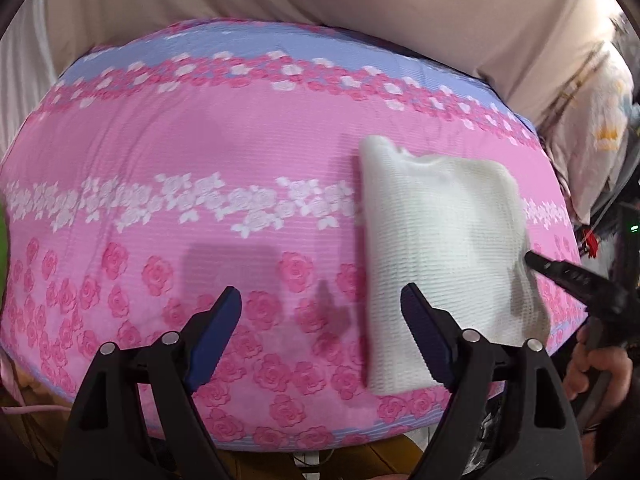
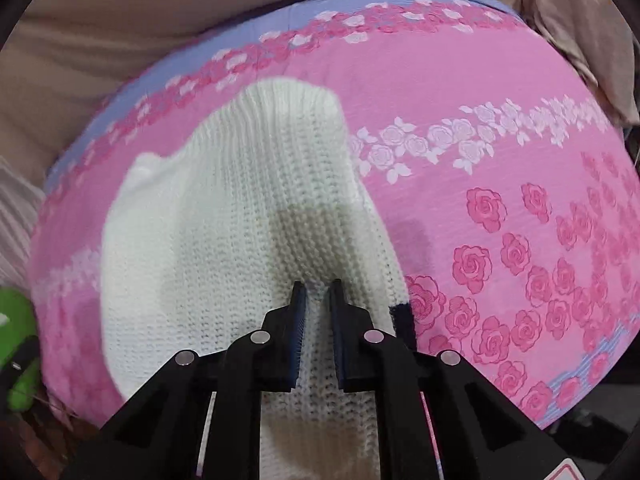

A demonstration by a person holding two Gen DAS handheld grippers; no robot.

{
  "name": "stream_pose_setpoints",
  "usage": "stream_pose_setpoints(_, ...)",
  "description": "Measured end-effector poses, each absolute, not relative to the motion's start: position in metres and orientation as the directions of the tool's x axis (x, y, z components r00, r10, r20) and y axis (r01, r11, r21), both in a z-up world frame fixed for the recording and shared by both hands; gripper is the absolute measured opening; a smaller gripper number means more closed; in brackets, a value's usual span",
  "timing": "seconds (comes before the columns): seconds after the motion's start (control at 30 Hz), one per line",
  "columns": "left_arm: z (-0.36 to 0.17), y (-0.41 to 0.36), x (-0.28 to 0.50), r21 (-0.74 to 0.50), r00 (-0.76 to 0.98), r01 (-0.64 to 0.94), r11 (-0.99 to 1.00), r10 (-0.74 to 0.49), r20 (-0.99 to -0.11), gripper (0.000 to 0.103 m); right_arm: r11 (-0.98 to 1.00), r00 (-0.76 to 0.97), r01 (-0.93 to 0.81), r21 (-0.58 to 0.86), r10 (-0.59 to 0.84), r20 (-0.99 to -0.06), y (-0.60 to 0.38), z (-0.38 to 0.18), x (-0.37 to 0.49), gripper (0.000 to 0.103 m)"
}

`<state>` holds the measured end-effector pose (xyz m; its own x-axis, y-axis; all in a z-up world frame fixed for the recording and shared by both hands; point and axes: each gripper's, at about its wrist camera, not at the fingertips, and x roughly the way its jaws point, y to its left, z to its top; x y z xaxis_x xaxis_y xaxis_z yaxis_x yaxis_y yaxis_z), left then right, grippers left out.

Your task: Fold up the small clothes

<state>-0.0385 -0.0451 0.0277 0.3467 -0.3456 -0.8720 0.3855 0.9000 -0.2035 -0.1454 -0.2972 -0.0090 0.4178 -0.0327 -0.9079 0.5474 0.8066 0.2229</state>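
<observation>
A: Fingers first. Right gripper (image 2: 318,286): narrow, pinched on a ridge of the white knit (image 2: 240,216), which bunches up between the two pads. Left gripper (image 1: 320,300): wide, nothing between its pads.

B: Where does the knit lie?

A: On the pink rose cover (image 1: 200,152), toward its right half in the left view. It reads as a folded oblong, long edges running away from the camera. Its near left corner passes just behind the left gripper's right finger (image 1: 424,336); whether they touch, cannot tell.

B: And the right gripper's hold?

A: At the right-hand edge of the knit, as the left view has it. Cloth there lifts into a peak and sags below the pinch. The right view shows the rest spreading forward onto the cover, ribbed hem at the far end.

B: Reason for the arrangement?

A: Judgement: right side grips an edge to carry it across for another fold; left waits open, near the opposite edge, ready to pin or take a corner.

B: Anything else noted?

A: Dark patch (image 2: 402,316) beside the right finger, at the knit's edge. Label or trim, cannot tell. Both views slightly blurred.
</observation>
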Motion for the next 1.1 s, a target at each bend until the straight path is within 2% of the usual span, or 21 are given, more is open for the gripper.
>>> stream_pose_setpoints(0.07, 0.027, -0.060, -0.039, -0.227, 0.328, 0.408, 0.884, -0.374, -0.867, 0.084, 0.784, 0.469, 0.567, 0.251, -0.057, -0.881, -0.300, 0.012, -0.160, 0.020)
stream_pose_setpoints(0.13, 0.019, -0.075, -0.038, -0.261, 0.283, 0.432, 0.863, -0.404, -0.870, 0.085, 0.784, 0.480, 0.575, 0.236, -0.089, -0.873, -0.300, 0.021, -0.172, 0.052)
stream_pose_setpoints(0.2, 0.007, -0.088, -0.036, -0.265, 0.247, 0.429, 0.863, -0.395, -0.885, 0.085, 0.785, 0.471, 0.568, 0.247, -0.064, -0.880, -0.302, 0.015, -0.178, 0.060)
stream_pose_setpoints(0.3, -0.008, -0.099, -0.032, -0.285, 0.191, 0.387, 0.877, -0.378, -0.906, 0.085, 0.783, 0.451, 0.561, 0.268, -0.019, -0.892, -0.300, -0.005, -0.173, 0.059)
stream_pose_setpoints(0.37, -0.008, -0.100, -0.033, -0.294, 0.191, 0.372, 0.881, -0.382, -0.904, 0.085, 0.789, 0.448, 0.540, 0.292, 0.024, -0.894, -0.293, -0.019, -0.166, 0.016)
stream_pose_setpoints(0.5, -0.009, -0.106, -0.036, -0.292, 0.209, 0.393, 0.872, -0.393, -0.895, 0.087, 0.773, 0.561, 0.531, 0.346, -0.014, -0.828, -0.295, 0.014, -0.180, 0.014)
stream_pose_setpoints(0.57, -0.021, -0.113, -0.033, -0.298, 0.174, 0.388, 0.872, -0.386, -0.906, 0.087, 0.774, 0.522, 0.548, 0.318, -0.019, -0.853, -0.302, 0.002, -0.180, 0.015)
stream_pose_setpoints(0.6, -0.025, -0.115, -0.032, -0.299, 0.163, 0.387, 0.872, -0.384, -0.909, 0.087, 0.780, 0.458, 0.558, 0.285, -0.003, -0.889, -0.307, -0.019, -0.176, 0.020)
stream_pose_setpoints(0.63, -0.029, -0.118, -0.031, -0.290, 0.162, 0.385, 0.876, -0.373, -0.913, 0.087, 0.779, 0.424, 0.564, 0.274, 0.012, -0.905, -0.308, -0.033, -0.174, 0.032)
stream_pose_setpoints(0.67, -0.031, -0.119, -0.030, -0.292, 0.166, 0.386, 0.875, -0.377, -0.911, 0.087, 0.771, 0.434, 0.571, 0.281, 0.006, -0.901, -0.310, -0.033, -0.177, 0.036)
stream_pose_setpoints(0.8, -0.042, -0.121, -0.025, -0.327, 0.165, 0.371, 0.869, -0.408, -0.898, 0.087, 0.775, 0.470, 0.591, 0.224, -0.104, -0.877, -0.305, -0.010, -0.186, 0.072)
stream_pose_setpoints(0.83, -0.046, -0.121, -0.023, -0.343, 0.155, 0.361, 0.867, -0.419, -0.895, 0.089, 0.782, 0.463, 0.587, 0.211, -0.110, -0.880, -0.306, -0.013, -0.186, 0.077)
stream_pose_setpoints(0.93, -0.064, -0.119, -0.014, -0.409, 0.110, 0.304, 0.861, -0.458, -0.882, 0.093, 0.767, 0.430, 0.583, 0.267, -0.013, -0.903, -0.314, -0.042, -0.183, 0.079)
stream_pose_setpoints(1.0, -0.076, -0.114, -0.010, -0.480, 0.079, 0.246, 0.842, -0.511, -0.856, 0.098, 0.717, 0.468, 0.588, 0.375, 0.077, -0.881, -0.319, -0.056, -0.185, 0.080)
stream_pose_setpoints(1.07, -0.075, -0.113, -0.011, -0.499, 0.098, 0.235, 0.834, -0.531, -0.842, 0.098, 0.652, 0.497, 0.602, 0.461, 0.146, -0.856, -0.324, -0.066, -0.187, 0.083)
stream_pose_setpoints(1.1, -0.074, -0.115, -0.011, -0.496, 0.097, 0.245, 0.833, -0.530, -0.842, 0.098, 0.611, 0.524, 0.605, 0.511, 0.178, -0.833, -0.327, -0.071, -0.189, 0.089)
